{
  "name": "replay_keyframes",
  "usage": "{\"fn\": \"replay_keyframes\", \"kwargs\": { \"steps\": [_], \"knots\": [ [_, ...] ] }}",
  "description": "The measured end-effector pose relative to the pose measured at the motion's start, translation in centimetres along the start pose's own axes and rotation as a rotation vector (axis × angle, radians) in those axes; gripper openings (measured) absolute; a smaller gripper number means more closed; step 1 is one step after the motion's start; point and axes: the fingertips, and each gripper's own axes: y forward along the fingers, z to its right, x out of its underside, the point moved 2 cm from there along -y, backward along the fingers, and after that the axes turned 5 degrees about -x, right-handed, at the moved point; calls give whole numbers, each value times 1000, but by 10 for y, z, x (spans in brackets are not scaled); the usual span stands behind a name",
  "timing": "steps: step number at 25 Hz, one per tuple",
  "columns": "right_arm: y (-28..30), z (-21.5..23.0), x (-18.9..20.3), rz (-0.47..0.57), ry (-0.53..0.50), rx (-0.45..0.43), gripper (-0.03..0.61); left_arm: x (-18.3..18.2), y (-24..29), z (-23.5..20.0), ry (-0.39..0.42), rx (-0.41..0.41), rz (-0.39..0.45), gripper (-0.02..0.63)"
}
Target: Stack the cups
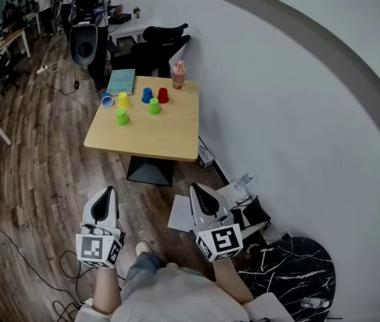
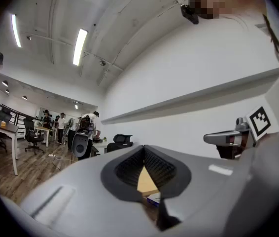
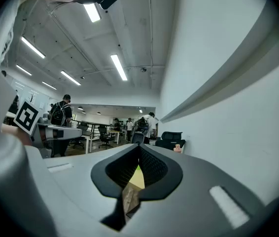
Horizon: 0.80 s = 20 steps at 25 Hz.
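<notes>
Right gripper [image 1: 197, 189] well short of cups [image 1: 154, 106]

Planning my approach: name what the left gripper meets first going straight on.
The left gripper would likely reach the wooden table at its near edge; free air before it, depth unclear.

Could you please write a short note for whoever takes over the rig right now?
Left gripper: shut, empty, short of the table.
Right gripper: the same.
Six cups sit unstacked on the table's far half: yellow cup, blue cup, red cup, far green cup, near green cup, pale blue cup at the left edge.
Done: nothing yet.
To do: approach and stack all six.
</notes>
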Motion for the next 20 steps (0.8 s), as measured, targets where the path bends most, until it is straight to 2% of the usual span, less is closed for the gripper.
{"fn": "replay_keyframes", "kwargs": {
  "steps": [10, 15, 20],
  "knots": [
    [31, -5, -3, 8, -6, -3, 3, -5, 17, -23, 16, 4, 12, 57],
    [58, -6, -12, 61, 11, -22, 3, -4, 35, -45, 12, 3, 17, 57],
    [94, -7, -10, 59, 3, -10, 5, -5, 57, -74, 10, 4, 34, 57]
  ]
}}
